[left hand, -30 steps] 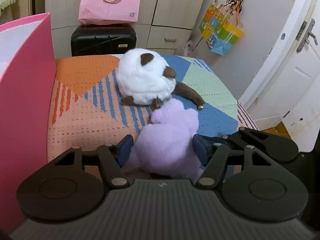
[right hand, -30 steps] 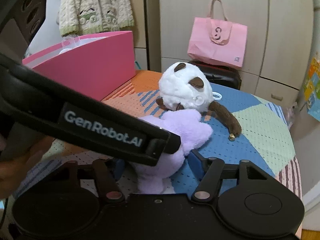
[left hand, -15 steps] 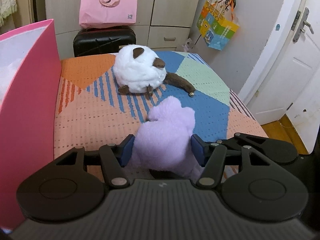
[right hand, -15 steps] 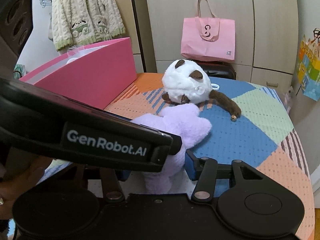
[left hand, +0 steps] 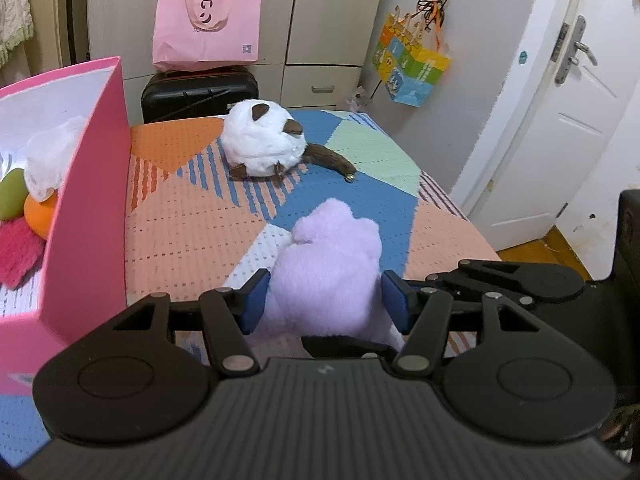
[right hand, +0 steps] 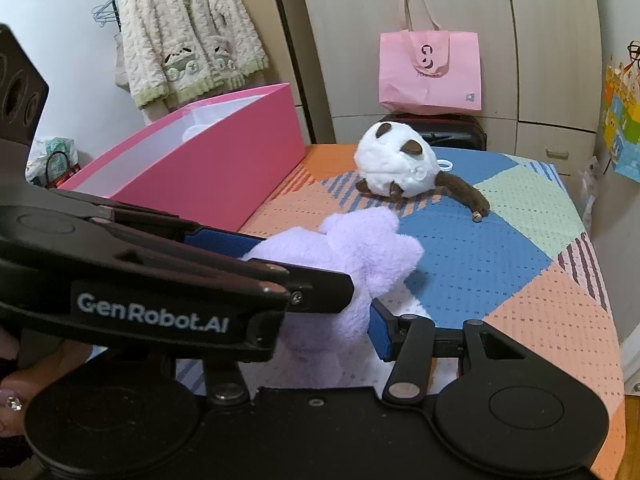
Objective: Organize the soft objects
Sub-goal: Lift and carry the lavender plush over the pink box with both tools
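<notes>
A lilac plush toy [left hand: 332, 256] sits between the blue pads of my left gripper [left hand: 326, 304], which is shut on it above the patchwork table cover. In the right wrist view the same plush [right hand: 352, 256] also lies between the pads of my right gripper [right hand: 320, 336]; its left finger is hidden behind the left gripper's body [right hand: 152, 292]. A white plush with brown ears and tail [left hand: 264, 146] lies farther back on the table; it also shows in the right wrist view [right hand: 396, 164]. A pink box [left hand: 88, 200] stands at the left with soft items inside.
The pink box [right hand: 208, 164] holds a white fluffy item [left hand: 48, 156], a green and orange toy [left hand: 24, 200] and a red furry one [left hand: 16, 252]. A black suitcase [left hand: 196, 92] with a pink bag [left hand: 206, 28] stands behind the table. A white door [left hand: 560, 120] is at right.
Both grippers have lifted and pulled back with the lilac plush. The white plush now looks farther away and the inside of the pink box has come into view.
</notes>
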Action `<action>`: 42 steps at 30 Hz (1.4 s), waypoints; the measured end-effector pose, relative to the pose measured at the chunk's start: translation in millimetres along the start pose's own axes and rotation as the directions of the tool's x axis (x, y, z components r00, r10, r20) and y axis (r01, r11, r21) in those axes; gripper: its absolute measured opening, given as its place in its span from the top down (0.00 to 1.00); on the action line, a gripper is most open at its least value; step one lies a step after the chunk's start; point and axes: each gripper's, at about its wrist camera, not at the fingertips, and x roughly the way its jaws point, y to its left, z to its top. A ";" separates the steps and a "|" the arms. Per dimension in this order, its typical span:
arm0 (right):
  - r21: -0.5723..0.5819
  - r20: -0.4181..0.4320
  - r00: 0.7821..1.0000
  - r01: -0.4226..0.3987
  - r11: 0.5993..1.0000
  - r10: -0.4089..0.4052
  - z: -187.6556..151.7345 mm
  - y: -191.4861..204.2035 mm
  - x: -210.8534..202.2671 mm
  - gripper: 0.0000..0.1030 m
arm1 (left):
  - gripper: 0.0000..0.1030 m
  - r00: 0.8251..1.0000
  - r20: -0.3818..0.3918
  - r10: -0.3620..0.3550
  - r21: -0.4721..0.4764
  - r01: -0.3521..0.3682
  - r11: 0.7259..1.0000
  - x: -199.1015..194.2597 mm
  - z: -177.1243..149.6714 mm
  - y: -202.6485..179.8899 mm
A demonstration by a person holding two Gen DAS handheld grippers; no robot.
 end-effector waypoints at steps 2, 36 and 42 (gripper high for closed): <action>-0.003 -0.012 1.000 -0.008 1.000 0.008 0.3 4.3 -5.4 0.45 | 0.43 1.000 -0.002 -0.009 0.001 0.009 1.000 -7.7 -3.2 -0.6; -0.367 0.072 0.957 -0.235 0.900 0.279 97.4 148.9 -15.8 0.43 | 0.42 0.970 0.218 0.106 -0.017 -0.105 0.994 -176.3 15.6 98.9; -0.391 0.022 0.946 -0.291 0.873 0.324 125.0 162.4 26.9 0.43 | 0.42 0.961 0.219 0.167 -0.096 -0.150 0.984 -165.6 28.4 141.6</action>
